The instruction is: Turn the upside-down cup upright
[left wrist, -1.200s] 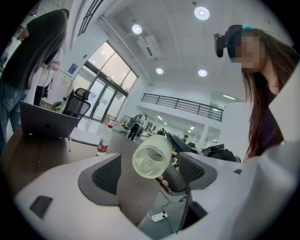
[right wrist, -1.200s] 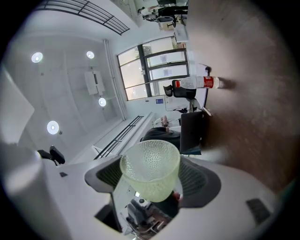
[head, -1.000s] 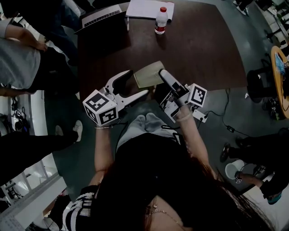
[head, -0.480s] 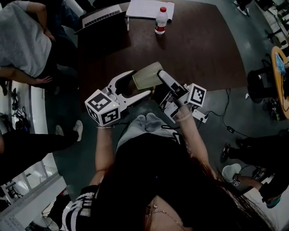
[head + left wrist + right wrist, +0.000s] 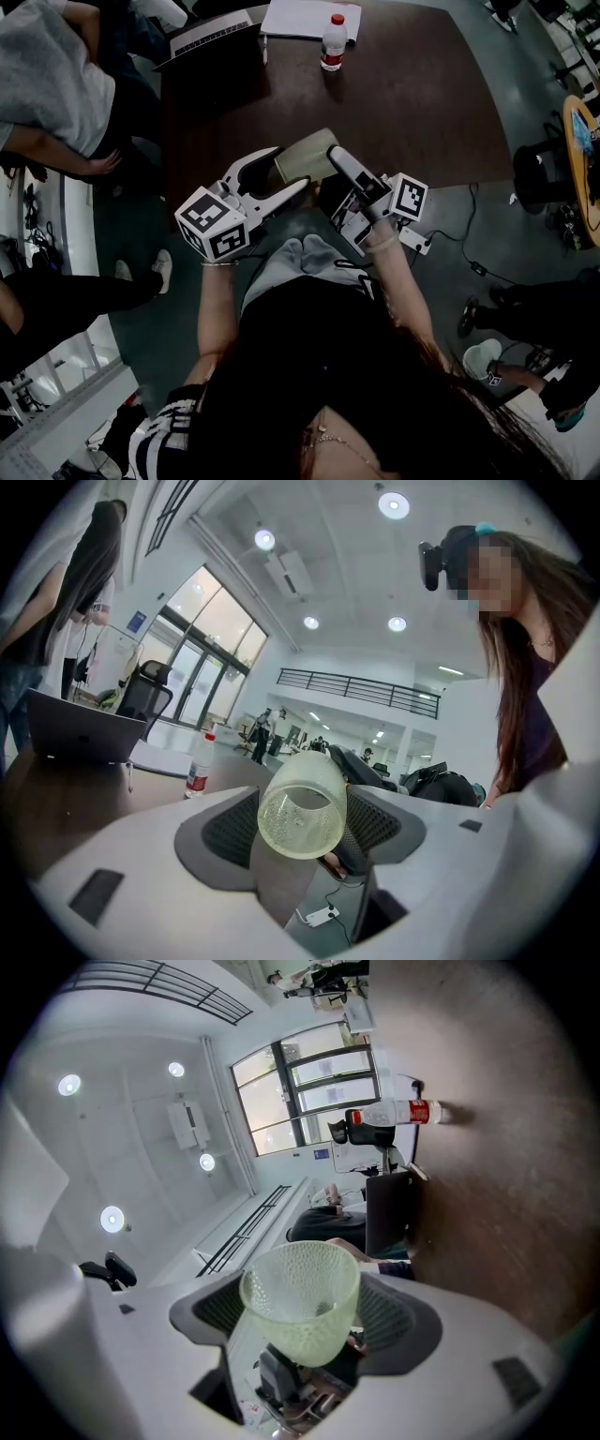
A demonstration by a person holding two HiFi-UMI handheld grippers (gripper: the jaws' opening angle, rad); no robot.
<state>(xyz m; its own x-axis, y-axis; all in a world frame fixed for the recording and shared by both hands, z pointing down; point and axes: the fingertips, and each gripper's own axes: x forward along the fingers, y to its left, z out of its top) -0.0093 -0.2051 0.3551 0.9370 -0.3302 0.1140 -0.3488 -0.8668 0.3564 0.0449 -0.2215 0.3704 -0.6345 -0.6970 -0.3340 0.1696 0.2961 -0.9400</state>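
Observation:
A pale green, dimpled translucent cup (image 5: 305,155) lies on its side in the air over the near edge of the dark table (image 5: 422,103). My right gripper (image 5: 330,161) is shut on it; in the right gripper view the cup (image 5: 302,1312) sits between both pads with its mouth pointing away. My left gripper (image 5: 286,169) reaches in from the left with a jaw on each side of the cup's other end. Its jaws are closing. In the left gripper view the cup (image 5: 300,799) fills the gap between the pads (image 5: 230,827), and no firm press shows.
At the table's far side are a water bottle with a red cap (image 5: 334,42), a laptop (image 5: 211,33) and white papers (image 5: 300,17). People stand close to the table's left side (image 5: 56,84). A cable and power strip (image 5: 417,242) lie on the floor at right.
My left gripper has come in a little toward the cup, so its jaws now flank it, and they have narrowed. The cup and right gripper have stayed put. The person at left has shifted.

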